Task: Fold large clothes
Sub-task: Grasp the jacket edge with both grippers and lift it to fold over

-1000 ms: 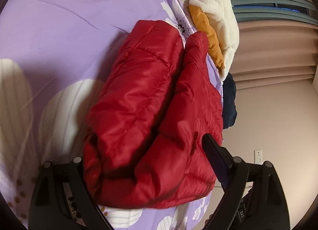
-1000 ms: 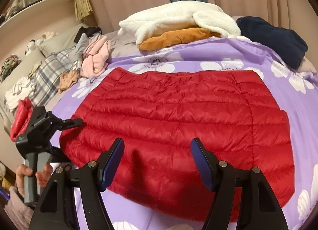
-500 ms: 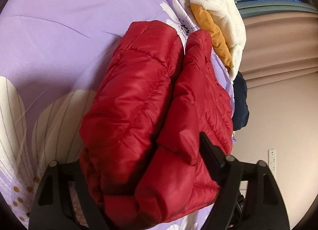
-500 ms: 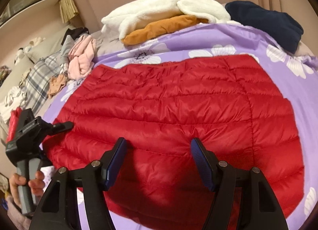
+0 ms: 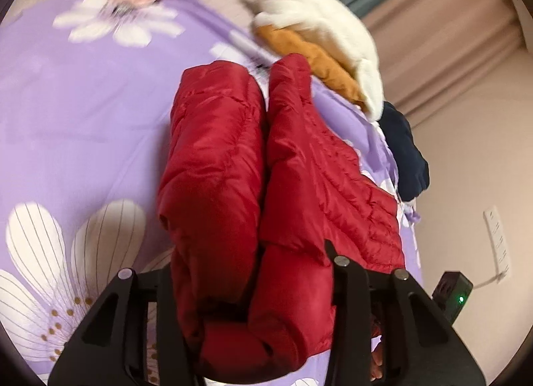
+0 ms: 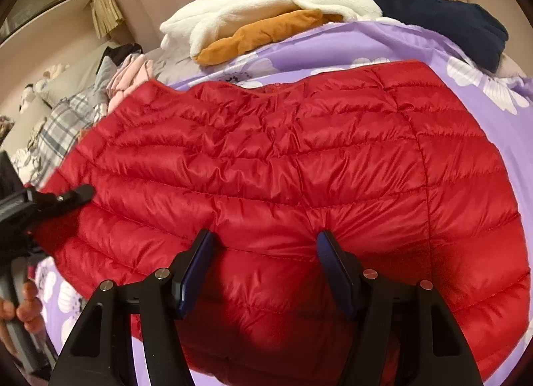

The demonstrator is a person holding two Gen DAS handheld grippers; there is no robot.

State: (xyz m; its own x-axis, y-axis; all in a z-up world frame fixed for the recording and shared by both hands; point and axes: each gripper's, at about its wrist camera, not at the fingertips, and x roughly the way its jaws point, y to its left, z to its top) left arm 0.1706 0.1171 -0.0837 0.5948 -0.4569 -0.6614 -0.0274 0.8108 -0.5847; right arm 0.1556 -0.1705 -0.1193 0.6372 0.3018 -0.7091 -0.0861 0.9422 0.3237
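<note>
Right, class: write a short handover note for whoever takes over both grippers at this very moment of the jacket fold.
Left gripper: jaws closing on a bunched end of the red jacket, fabric between them.
Right gripper: jaws easing in, tips dented into the jacket's near edge, puffy fabric between them; a firm grip cannot be told.
Jacket: spread quilted side up on the purple sheet; white, orange and navy clothes piled behind it.
Done: jacket laid out, left end gathered.
Left: secure the right grip, fold the jacket over, flatten it.
</note>
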